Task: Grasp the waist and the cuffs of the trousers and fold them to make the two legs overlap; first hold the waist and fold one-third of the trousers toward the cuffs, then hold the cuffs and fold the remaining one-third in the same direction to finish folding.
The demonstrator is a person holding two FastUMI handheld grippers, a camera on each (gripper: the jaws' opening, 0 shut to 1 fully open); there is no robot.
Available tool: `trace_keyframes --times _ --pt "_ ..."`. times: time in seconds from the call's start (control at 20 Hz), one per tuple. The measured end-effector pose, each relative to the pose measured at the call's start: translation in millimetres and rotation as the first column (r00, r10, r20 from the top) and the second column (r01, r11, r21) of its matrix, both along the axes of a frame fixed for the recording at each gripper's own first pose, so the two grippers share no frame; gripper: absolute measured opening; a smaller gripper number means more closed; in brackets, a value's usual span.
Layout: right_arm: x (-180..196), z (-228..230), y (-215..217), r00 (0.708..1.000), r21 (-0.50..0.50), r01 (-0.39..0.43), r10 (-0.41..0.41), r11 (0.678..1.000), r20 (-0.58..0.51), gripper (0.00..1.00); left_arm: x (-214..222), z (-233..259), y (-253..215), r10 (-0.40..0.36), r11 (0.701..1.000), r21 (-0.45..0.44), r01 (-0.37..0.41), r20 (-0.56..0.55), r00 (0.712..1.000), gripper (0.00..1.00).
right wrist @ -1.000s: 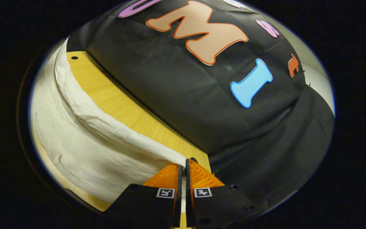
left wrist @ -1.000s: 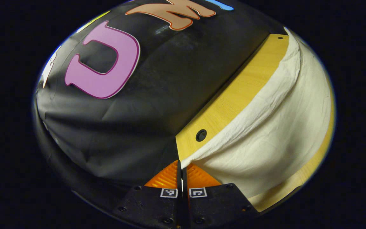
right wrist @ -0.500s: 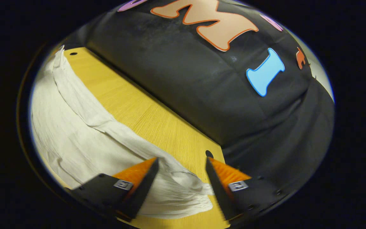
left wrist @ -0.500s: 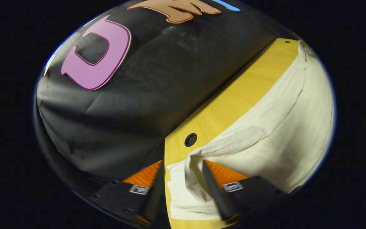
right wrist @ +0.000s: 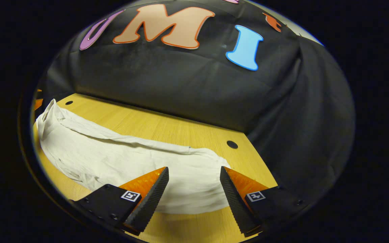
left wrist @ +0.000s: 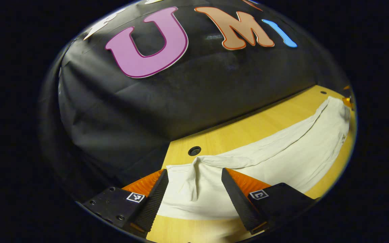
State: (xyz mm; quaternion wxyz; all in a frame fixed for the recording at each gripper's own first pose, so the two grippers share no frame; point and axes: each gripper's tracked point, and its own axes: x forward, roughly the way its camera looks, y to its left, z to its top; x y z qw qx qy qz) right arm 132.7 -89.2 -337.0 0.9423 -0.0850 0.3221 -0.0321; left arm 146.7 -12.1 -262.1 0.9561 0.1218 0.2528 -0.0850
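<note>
Lying flat along the wooden table, near the back wall: white trousers, doubled lengthwise by the look of the layered far edge. Hovering just above one end, left gripper, fingers spread wide, gripping nothing. Hovering above the other end, right gripper, likewise released. Judging by the lie of the trousers: legs probably overlapping already; both one-third folds seemingly not yet done. Hard telling waist from cuffs.

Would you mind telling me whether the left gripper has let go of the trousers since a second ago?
Yes. The left gripper was shut on the trousers' edge; now its fingers stand apart, pulled back from the table hole, cloth lying flat between them.
</note>
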Motion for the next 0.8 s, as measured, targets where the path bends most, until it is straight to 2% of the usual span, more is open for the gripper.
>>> trace_keyframes --times 0.1,0.2,0.4,0.55,0.65,0.7,0.8 --pt "-14 -9 -17 0.997 0.05 0.071 -0.069 0.996 -0.025 1.0 -11 9 -11 -0.006 0.998 -0.063 0.006 -0.001 1.0 0.96" --pt "-19 -19 -28 0.99 0.127 0.136 -0.129 0.983 -0.059 0.98 -20 14 -19 -0.015 0.995 -0.094 0.013 -0.014 1.0 0.96" --pt "-30 -42 -54 0.956 0.217 0.286 -0.263 0.933 -0.129 1.0 -31 25 -29 -0.023 0.992 -0.127 0.021 -0.013 1.0 0.96" --pt "-35 -60 -69 0.909 0.299 0.412 -0.365 0.861 -0.201 0.99 -36 26 -31 -0.013 0.991 -0.13 0.01 -0.026 1.0 0.96" --pt "-38 -73 -74 0.863 0.342 0.502 -0.438 0.794 -0.251 0.98 -41 25 -29 0.001 0.992 -0.125 -0.006 -0.043 0.999 0.96" --pt "-36 -78 -76 0.842 0.364 0.537 -0.464 0.761 -0.274 0.97 -42 23 -30 0.002 0.992 -0.126 -0.008 -0.047 0.999 0.96" --pt "-34 -87 -76 0.816 0.388 0.578 -0.492 0.718 -0.305 0.97 -44 26 -28 0.005 0.993 -0.118 -0.011 -0.049 0.999 0.96"
